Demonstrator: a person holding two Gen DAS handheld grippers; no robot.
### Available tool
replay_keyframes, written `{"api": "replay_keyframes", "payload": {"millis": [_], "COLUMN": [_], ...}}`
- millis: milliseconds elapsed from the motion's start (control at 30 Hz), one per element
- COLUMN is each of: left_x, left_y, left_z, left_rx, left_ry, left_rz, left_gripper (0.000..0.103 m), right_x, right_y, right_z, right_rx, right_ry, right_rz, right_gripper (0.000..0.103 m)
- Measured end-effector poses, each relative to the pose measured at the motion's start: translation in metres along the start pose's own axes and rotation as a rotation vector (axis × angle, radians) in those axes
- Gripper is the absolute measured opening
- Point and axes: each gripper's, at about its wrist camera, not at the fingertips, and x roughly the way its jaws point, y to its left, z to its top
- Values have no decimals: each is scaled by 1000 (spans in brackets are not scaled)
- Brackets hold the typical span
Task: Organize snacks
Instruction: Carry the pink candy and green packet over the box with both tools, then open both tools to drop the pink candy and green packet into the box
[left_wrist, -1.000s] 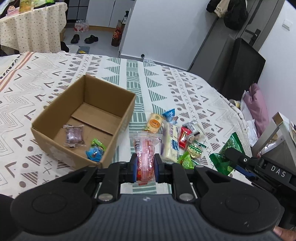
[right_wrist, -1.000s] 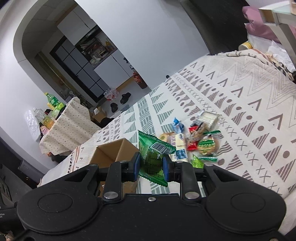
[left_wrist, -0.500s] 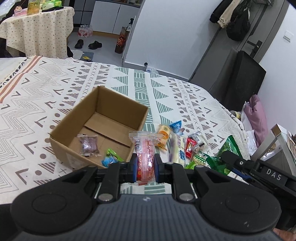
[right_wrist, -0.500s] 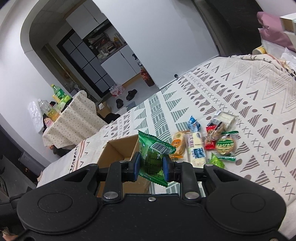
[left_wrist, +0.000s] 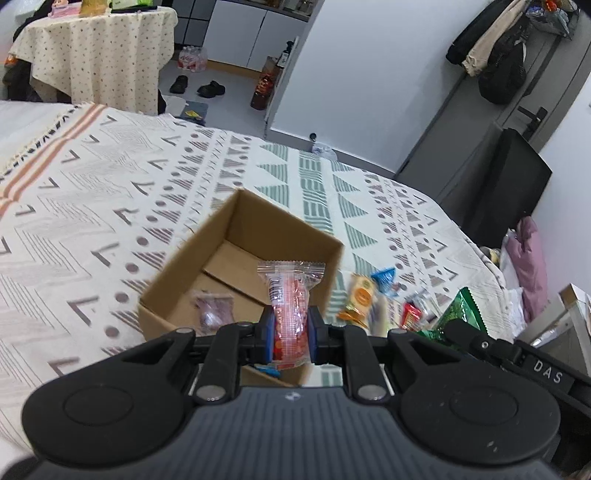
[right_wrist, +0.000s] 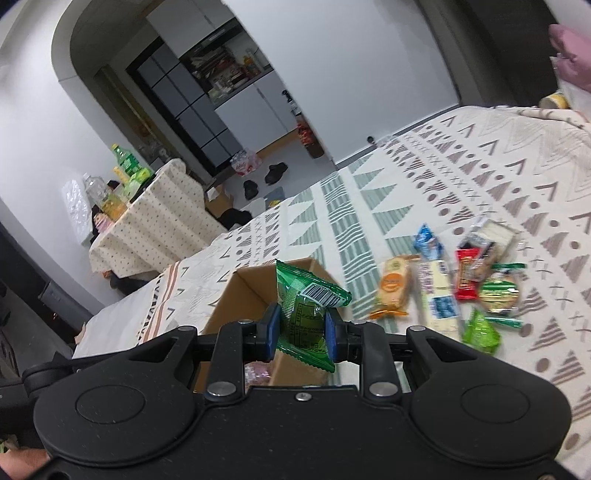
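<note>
On the left of the bed (left_wrist: 92, 192), which has a patterned cover, stands an open box (left_wrist: 236, 254) of brown cardboard. A purple packet (left_wrist: 212, 308) lies on its floor, and a bit of a blue one shows at the near wall, under the tongs.

The left tongs (left_wrist: 290, 334) are clamped on a clear packet (left_wrist: 291, 295) with red sweets inside. The packet stands upright between the blue pads, and its sealed top edge is in front of the right wall of the box.

To the right of the box the other snacks lie together on the cover: an orange packet (right_wrist: 393, 286), a long white packet (right_wrist: 437, 295), a small blue one (right_wrist: 426, 240), a red bar (right_wrist: 467, 280), a round cake in a green wrapper (right_wrist: 498, 293) and a light green packet (right_wrist: 480, 332). Behind the red bar lies a clear box (right_wrist: 493, 232).

The right tongs (right_wrist: 302, 330) are clamped on a green packet (right_wrist: 306, 299) with a barcode on it. It stands a little tilted, and from the right wrist view it is in front of the right side of the box. In the left wrist view this green packet appears at the right edge, beside the black arm of the right tongs.
</note>
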Motion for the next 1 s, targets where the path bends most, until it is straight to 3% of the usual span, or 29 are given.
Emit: {"api": "replay_keyframes", "payload": {"millis": [567, 700, 833, 900, 1000], "left_x": [60, 60, 60, 57, 51], "left_y": [34, 37, 43, 46, 46], "left_z": [29, 31, 34, 35, 35], "left_rx": [-52, -60, -81, -84, -85], "left_ry": [66, 33, 50, 47, 41], "left_rz": [-11, 11, 21, 29, 37], "left_gripper": [17, 20, 21, 22, 34], "right_x": [67, 74, 78, 78, 73], "right_y": [32, 32, 37, 40, 37], "right_z": [5, 5, 7, 8, 9], "right_rx": [-7, 0, 9, 2, 24], "right_ry": [67, 81, 79, 83, 81], "right_rz": [22, 27, 52, 69, 65], "right_gripper": [25, 25, 25, 27, 39]}}
